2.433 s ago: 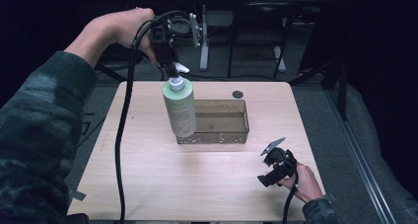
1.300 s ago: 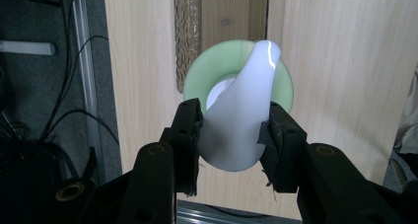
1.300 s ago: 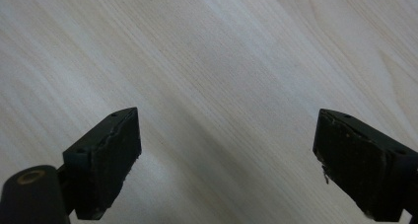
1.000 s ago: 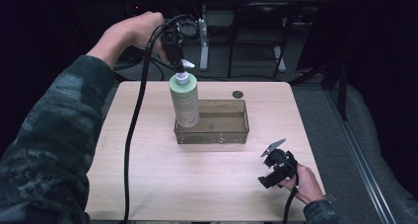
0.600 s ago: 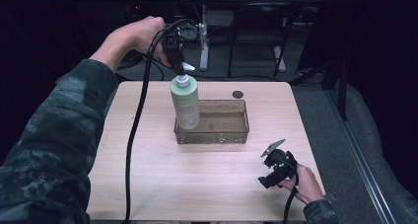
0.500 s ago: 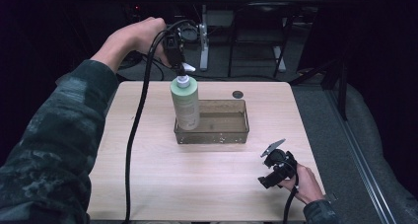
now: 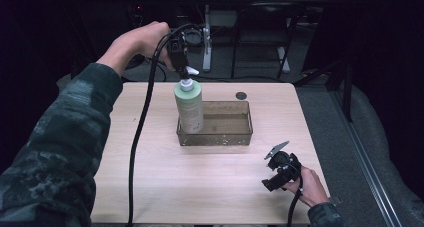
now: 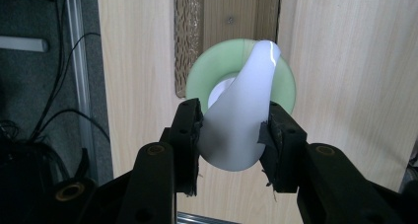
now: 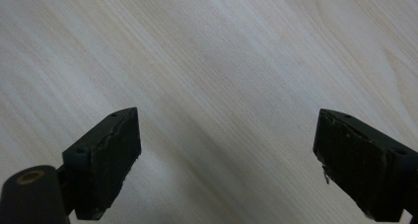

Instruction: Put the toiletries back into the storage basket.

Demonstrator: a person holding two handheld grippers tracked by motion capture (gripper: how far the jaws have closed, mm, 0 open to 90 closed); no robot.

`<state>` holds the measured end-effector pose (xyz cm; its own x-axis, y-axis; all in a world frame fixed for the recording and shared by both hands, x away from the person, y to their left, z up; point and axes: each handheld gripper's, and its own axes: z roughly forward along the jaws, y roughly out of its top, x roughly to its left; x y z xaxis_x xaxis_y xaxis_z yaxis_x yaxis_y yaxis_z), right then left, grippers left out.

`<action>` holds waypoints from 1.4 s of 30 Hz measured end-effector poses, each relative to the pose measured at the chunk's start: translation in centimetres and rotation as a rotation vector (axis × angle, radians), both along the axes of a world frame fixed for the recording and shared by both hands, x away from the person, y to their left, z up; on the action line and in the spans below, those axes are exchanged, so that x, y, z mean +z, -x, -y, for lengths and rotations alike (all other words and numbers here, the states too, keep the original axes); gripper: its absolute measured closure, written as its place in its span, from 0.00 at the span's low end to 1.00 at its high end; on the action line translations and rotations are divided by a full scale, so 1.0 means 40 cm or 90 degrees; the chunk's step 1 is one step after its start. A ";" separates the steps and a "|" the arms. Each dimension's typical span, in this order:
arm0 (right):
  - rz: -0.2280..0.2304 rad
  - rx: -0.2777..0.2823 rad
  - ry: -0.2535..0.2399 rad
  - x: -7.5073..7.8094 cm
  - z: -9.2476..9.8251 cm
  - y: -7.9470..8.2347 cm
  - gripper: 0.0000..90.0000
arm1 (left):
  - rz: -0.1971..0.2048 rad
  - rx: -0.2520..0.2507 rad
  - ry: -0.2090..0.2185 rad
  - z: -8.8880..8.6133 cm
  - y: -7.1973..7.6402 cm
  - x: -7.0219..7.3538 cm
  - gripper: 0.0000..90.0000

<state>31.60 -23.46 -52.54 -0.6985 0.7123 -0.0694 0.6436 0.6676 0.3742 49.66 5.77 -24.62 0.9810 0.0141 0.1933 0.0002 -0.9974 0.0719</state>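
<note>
The left gripper (image 8: 231, 130) is clamped on the white pump head (image 8: 244, 110) of a pale green plastic pump bottle (image 7: 189, 106), one black jaw on each side of the head. Gripping it at the top lets the bottle hang straight, which I take to be the point: it can go down upright into the shallow, clear brownish plastic tray (image 7: 227, 137) in the middle of the light wooden surface (image 7: 200, 187). The bottle sits over the tray's left end; whether its base already rests on the tray floor I cannot tell. Its long axis runs vertical, pump end up, and in the high view the spout points right. The right gripper (image 7: 276, 163) lies low near the surface's front right corner, well apart from the tray, jaws spread wide with nothing between them, apparently just waiting.
</note>
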 end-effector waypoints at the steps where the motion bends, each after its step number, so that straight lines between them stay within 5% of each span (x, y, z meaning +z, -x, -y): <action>1: 0.000 -0.001 -0.001 0.000 -0.001 0.001 0.11 | -0.001 0.001 0.000 0.000 -0.001 -0.004 0.70; 42: -0.004 0.005 0.000 -0.003 -0.005 0.000 0.12 | -0.044 0.011 -0.022 0.006 -0.032 -0.125 0.70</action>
<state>31.61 -23.25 -52.65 -0.7049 0.7063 -0.0647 0.6405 0.6731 0.3697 50.95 5.53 -29.61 0.9917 0.0256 0.1260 0.0211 -0.9991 0.0370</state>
